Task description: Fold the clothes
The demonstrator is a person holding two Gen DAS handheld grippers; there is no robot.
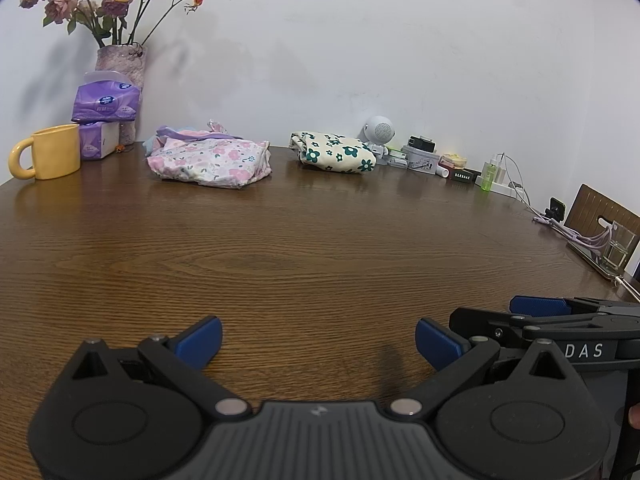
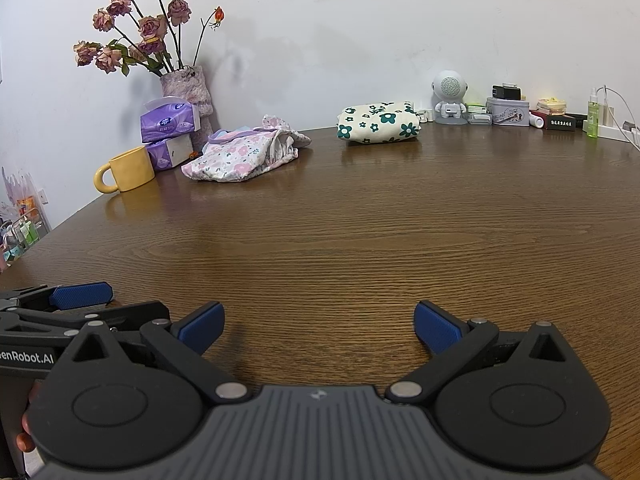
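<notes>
Along the far edge of your wooden counter (image 1: 320,240), a yellow mug (image 1: 52,157) stands at the left with its handle turned outward. Just behind it you have two purple tissue packs (image 1: 105,104), one stacked on the other, and behind those a vase (image 1: 124,60) of dried roses (image 2: 136,36) against the white wall. To the right stands a small white robot-shaped figure (image 2: 450,96), then a tin (image 2: 507,111), a green spray bottle (image 2: 593,114) and white cables (image 1: 516,178). At the far right you can see a drinking glass (image 1: 619,246).
</notes>
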